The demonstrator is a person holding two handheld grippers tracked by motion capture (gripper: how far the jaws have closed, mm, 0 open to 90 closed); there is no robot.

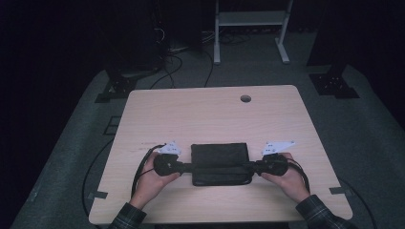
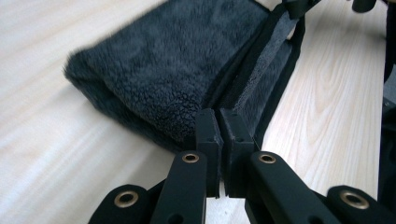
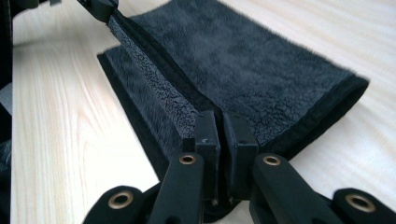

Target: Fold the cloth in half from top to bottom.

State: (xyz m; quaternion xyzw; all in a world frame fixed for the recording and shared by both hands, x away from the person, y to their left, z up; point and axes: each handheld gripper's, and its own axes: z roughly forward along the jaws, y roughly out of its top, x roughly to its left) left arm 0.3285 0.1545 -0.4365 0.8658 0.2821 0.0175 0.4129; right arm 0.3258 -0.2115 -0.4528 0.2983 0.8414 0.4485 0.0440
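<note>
Towel: dark grey, fluffy, folded into a flat rectangle, lying on the wooden table near the person's edge, roughly centred left to right. Lots of bare tabletop beyond it toward the far edge, w/ a small round hole near that far edge; open strips of table also to the left and right of the towel, narrower strip btwn towel and near edge. Left gripper comes in from the towel's left side, right gripper from its right, both at the near long edge, each held in a hand w/ a plaid sleeve showing at the bottom. In the left gripper view the jaws are pressed together on a thin top layer of the towel at its corner, that layer's edge lifted and stretched taut toward the other gripper far off. Right gripper view matches: jaws clamped on the same lifted edge of the towel, strip running tight to the left gripper at top left. Lower layers stay flat on the table under the raised edge. Pile looks soft, curly on the underside of the lifted strip, smoother on top; folded sides thick and rounded. Floor around the table is dark, w/ cables and a white frame well beyond the far edge.
</note>
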